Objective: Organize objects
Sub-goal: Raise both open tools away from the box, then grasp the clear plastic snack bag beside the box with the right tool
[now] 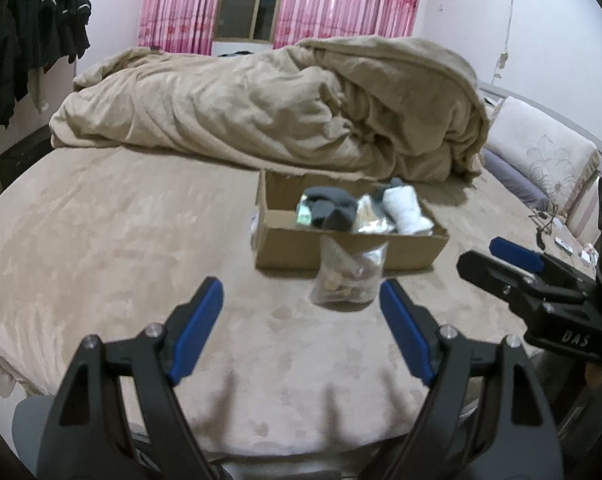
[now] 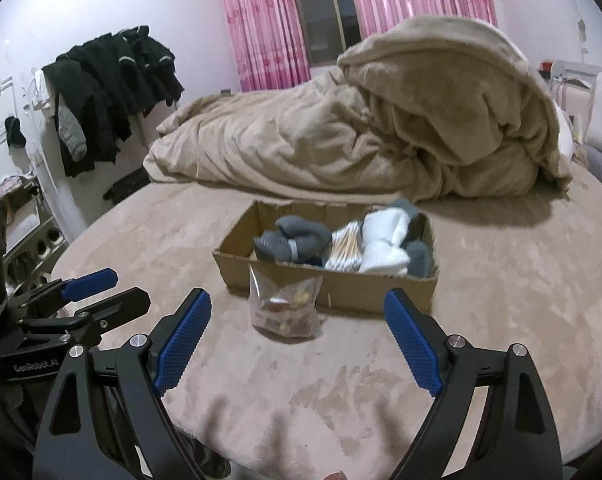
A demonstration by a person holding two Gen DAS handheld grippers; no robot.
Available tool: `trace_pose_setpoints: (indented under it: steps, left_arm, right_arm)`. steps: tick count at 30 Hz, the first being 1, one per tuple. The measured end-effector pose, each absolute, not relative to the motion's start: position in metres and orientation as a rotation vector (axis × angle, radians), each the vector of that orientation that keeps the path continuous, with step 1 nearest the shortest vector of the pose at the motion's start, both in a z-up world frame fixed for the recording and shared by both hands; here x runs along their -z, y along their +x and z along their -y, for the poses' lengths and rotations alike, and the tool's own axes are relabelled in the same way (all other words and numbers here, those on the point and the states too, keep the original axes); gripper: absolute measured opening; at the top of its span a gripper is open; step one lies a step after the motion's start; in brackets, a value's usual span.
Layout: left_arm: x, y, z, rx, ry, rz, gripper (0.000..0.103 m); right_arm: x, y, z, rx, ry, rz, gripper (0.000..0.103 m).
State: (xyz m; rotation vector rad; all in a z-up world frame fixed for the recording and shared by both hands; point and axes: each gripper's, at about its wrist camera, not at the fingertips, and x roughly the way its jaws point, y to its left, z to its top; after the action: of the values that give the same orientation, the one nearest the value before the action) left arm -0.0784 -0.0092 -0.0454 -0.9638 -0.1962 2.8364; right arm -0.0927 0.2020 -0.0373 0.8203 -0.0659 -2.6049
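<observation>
Ahead of the left gripper (image 1: 301, 320), fingers spread, the clear snack bag (image 1: 351, 276) stands upright nearer its right finger, before the cardboard box (image 1: 341, 246). Right gripper (image 2: 297, 340), likewise spread, faces the bag slightly left of centre.

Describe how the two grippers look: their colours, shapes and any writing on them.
Both are alike. The left gripper and the right gripper have black angular frames with triangular cut-outs, silver round screws, and two long fingers faced with blue textured pads. White lettering shows on the bodies: "GenRobot.AI" on the left one, "DAS" on the right one. No cables or sleeves are visible.
</observation>
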Motion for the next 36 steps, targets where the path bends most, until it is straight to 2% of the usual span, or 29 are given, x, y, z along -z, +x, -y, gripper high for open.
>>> trace_pose_setpoints:
  steps: [26,29,31,36]
  left_arm:
    - [0.138,-0.136,0.042,-2.827,-1.207,0.287,0.082]
    - [0.140,-0.138,0.041,-2.830,-1.213,0.278,0.082]
    - [0.141,-0.138,0.040,-2.831,-1.216,0.266,0.082]
    - [0.135,-0.132,0.038,-2.838,-1.199,0.257,0.082]
  right_arm:
    - [0.132,-0.174,-0.142,2.516,1.046,0.008,0.090]
    - [0.136,-0.182,-0.146,2.522,1.059,0.059,0.083]
    - [0.137,-0.181,-0.146,2.512,1.051,0.072,0.071]
    - [0.133,-0.172,-0.148,2.514,1.046,0.056,0.063]
